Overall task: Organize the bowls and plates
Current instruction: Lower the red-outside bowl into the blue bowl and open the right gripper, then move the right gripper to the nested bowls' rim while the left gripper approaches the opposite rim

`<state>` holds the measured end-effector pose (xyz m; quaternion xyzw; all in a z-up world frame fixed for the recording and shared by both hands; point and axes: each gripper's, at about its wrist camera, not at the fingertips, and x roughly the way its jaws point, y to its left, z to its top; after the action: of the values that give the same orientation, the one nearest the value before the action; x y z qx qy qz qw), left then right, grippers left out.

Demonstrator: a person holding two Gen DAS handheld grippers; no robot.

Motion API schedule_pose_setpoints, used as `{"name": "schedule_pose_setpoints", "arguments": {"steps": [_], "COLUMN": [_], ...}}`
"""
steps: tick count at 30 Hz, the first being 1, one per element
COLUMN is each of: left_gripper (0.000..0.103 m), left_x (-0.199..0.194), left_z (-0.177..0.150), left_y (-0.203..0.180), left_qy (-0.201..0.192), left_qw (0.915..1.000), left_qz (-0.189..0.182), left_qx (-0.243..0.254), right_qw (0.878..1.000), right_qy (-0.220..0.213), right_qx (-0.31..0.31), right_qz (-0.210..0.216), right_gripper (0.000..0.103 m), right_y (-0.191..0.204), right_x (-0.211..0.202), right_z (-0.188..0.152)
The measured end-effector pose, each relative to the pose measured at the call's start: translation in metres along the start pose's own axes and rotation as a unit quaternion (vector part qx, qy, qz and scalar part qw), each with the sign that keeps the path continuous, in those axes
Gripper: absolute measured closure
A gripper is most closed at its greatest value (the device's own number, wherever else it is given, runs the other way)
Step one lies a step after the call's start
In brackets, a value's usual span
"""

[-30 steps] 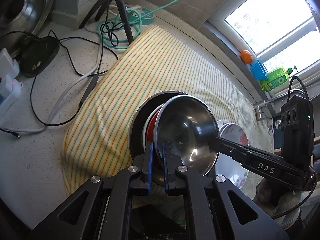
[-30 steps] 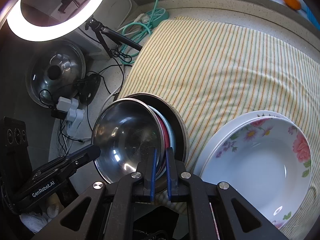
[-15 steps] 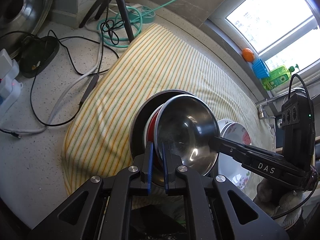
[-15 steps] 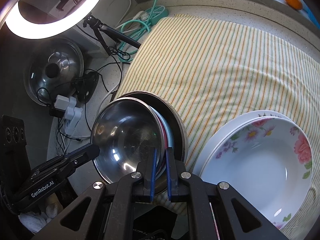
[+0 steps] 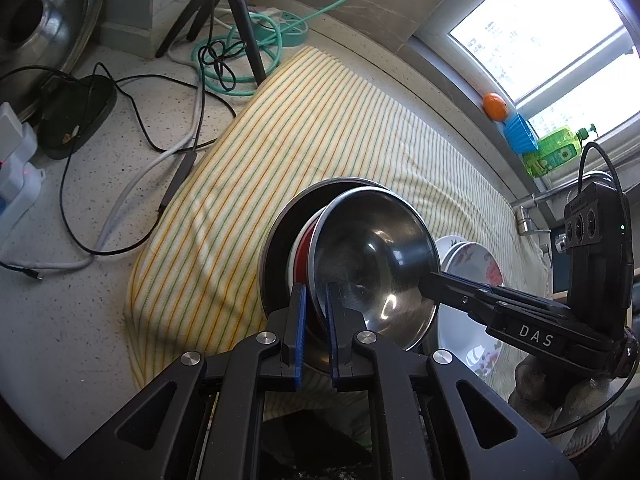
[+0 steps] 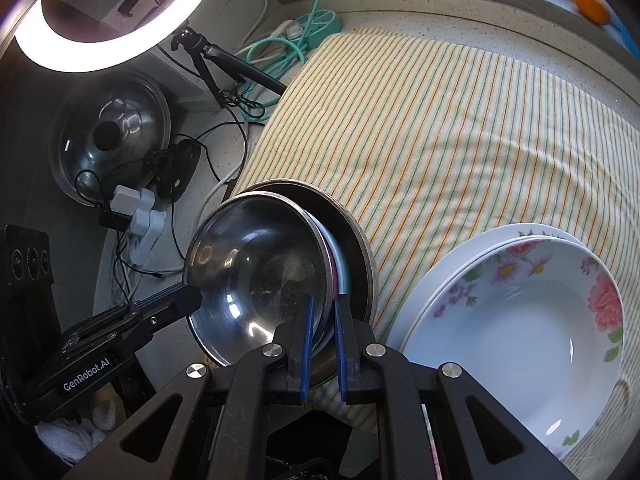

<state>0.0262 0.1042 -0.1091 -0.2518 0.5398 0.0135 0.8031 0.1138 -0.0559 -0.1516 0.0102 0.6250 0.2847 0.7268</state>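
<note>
**A:** Bowls first: where are they sitting?

**B:** The steel bowl point(image 5: 372, 256) is nesting in front of a red bowl point(image 5: 303, 252) and a pale one, all inside a wider dark basin point(image 5: 276, 256). The stack is tilting steeply, with its opening facing the near side. It is sitting at the near left corner of the striped cloth point(image 5: 320, 128).

**A:** And the tongs?

**B:** The left gripper point(image 5: 316, 332) is clenching the nested rims on the stack's left side, one blue pad point(image 5: 298, 320) behind the red bowl and the other inside the steel bowl. The right gripper point(image 6: 323, 344) is straddling the rims on the opposite side. Its jaws are just beginning to part, with the rims between them and the pads looking as if they are touching. A gloved hand point(image 5: 560, 392) is holding that gripper.

**A:** What is lying next to the stack?

**B:** Two flowered plates point(image 6: 520, 320) are resting one in the other just to the right, on the same cloth.

**A:** Farther out?

**B:** On the speckled counter point(image 5: 60, 320) to the left, black and white cables point(image 5: 120, 220) are trailing past a pot lid point(image 6: 108, 136). Beyond them a tripod point(image 5: 240, 24) is standing beside a coiled green cord point(image 5: 240, 60), and a ring light point(image 6: 100, 52) is glowing. At the far right an orange fruit point(image 5: 495, 106) is sitting on the sill under the window point(image 5: 540, 32).
</note>
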Motion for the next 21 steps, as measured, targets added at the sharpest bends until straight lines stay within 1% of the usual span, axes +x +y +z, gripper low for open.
{"name": "schedule_pose_setpoints", "arguments": {"steps": [8,11,14,21], "left_gripper": [0.094,0.094,0.093,0.093], "left_x": [-0.007,-0.010,-0.012,-0.024], "left_z": [0.000,-0.001,-0.002,-0.001], "left_y": [0.001,0.001,0.003,0.015], "left_qy": [-0.008,-0.013,-0.015,-0.031], "left_qw": [1.0000,0.9999,0.9998,0.9995], "left_qz": [0.002,0.005,0.006,0.007], "left_qx": [0.003,0.007,0.007,-0.009], "right_qw": [1.000,0.999,0.999,0.996], "right_qy": [-0.018,-0.026,-0.035,-0.080], "right_qx": [-0.020,-0.024,-0.020,-0.021], "right_qz": [-0.011,-0.013,-0.009,-0.021], "right_gripper": [0.091,0.085,0.084,0.082], "right_y": [0.001,0.000,-0.004,-0.011], "right_x": [-0.013,-0.018,-0.024,-0.045], "right_z": [0.000,-0.001,-0.003,-0.008]}}
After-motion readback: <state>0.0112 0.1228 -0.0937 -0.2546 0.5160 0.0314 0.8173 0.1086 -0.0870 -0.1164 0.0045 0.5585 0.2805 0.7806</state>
